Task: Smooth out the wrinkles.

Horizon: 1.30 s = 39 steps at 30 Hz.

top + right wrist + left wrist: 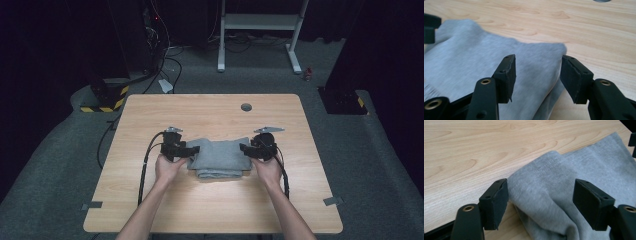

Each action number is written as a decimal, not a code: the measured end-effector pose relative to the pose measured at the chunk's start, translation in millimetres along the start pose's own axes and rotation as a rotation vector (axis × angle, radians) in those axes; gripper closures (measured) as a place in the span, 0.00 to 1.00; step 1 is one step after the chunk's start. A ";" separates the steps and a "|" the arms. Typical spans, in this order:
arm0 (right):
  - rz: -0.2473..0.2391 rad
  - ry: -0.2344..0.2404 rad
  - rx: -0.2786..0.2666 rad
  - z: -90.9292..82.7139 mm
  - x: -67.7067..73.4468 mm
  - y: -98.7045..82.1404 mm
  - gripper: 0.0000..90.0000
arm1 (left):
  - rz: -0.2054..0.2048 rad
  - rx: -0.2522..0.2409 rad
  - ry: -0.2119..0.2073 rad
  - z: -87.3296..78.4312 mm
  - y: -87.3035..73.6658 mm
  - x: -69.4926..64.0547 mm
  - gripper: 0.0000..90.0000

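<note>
A folded grey knit cloth (220, 157) lies mid-desk (150, 115) — its underside is hidden. Both tongs, left (195, 149) and right (243, 148), are spread wide at its ends, nothing gripped.

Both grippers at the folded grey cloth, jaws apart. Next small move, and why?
Probably back both grippers outward off the cloth. The left gripper and right gripper stand open, pads off the fabric, and the grey cloth lies folded flat on the table, so the fold looks finished.

Your folded cloth (220, 157) lies mid-table (150, 200), between your left gripper (194, 149) and right gripper (244, 148).
</note>
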State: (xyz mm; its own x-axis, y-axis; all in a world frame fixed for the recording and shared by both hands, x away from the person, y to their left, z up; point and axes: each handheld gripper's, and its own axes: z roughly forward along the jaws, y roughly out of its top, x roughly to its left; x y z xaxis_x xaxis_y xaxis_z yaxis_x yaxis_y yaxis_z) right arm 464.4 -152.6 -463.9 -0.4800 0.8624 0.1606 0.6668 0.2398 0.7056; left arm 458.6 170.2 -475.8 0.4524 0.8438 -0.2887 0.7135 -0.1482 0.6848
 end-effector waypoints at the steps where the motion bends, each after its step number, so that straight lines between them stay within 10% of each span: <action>1: 0.000 0.000 0.000 0.0 0.0 0.0 0.49 | -0.017 -0.010 -0.011 1.8 1.0 0.5 0.31; 11: -0.028 -0.031 0.081 29.3 -0.9 11.4 0.61 | -0.098 0.038 -0.089 28.1 8.6 8.0 0.43; 14: -0.070 -0.008 0.087 33.8 6.6 13.2 0.84 | -0.076 0.052 -0.090 30.3 7.4 7.8 0.68; 19: -0.103 -0.003 0.064 29.3 8.9 13.3 0.88 | -0.056 0.013 -0.117 21.2 9.1 9.9 0.94; 39: -0.211 0.119 -0.125 -37.9 37.4 -14.9 0.88 | 0.127 -0.119 -0.277 -47.1 -9.6 -21.5 0.96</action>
State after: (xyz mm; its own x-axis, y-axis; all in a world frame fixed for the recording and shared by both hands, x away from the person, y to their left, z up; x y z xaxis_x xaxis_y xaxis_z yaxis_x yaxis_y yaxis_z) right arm 414.9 -140.8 -442.2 -0.6698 0.7387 0.0757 0.4728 0.3457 0.8105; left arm 416.8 177.8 -444.7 0.6736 0.6479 -0.3556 0.5817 -0.1679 0.7959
